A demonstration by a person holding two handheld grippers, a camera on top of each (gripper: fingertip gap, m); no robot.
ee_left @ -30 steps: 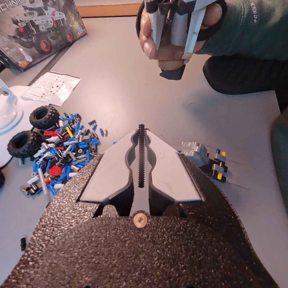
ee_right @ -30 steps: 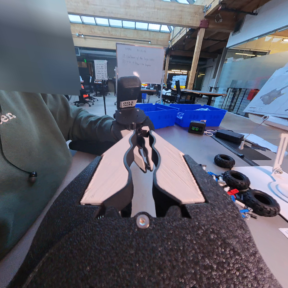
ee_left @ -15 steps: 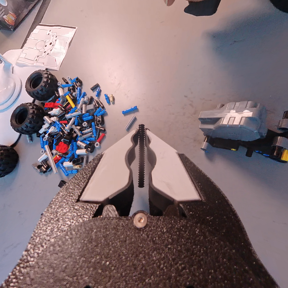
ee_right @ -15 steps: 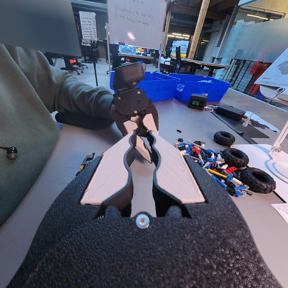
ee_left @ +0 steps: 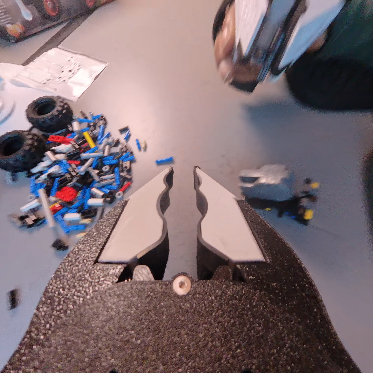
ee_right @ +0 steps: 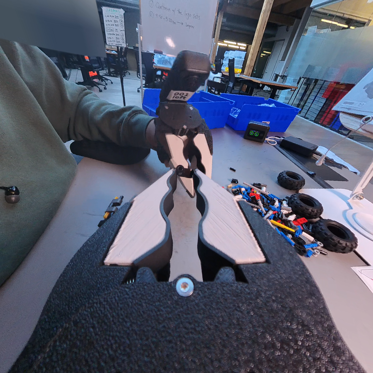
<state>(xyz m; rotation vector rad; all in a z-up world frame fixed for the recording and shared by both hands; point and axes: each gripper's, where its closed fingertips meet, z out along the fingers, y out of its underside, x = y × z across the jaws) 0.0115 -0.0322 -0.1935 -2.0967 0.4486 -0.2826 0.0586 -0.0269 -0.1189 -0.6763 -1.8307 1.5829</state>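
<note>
Your left gripper [ee_left: 183, 167] gapes empty above the table [ee_left: 181, 80]; your right gripper [ee_right: 183, 171] pinches a small black piece [ee_right: 182, 170], its shape hard to make out.

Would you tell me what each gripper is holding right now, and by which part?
The right gripper pinches a small black connector piece at its fingertips, across its body. The left gripper is open and holds nothing.
</note>
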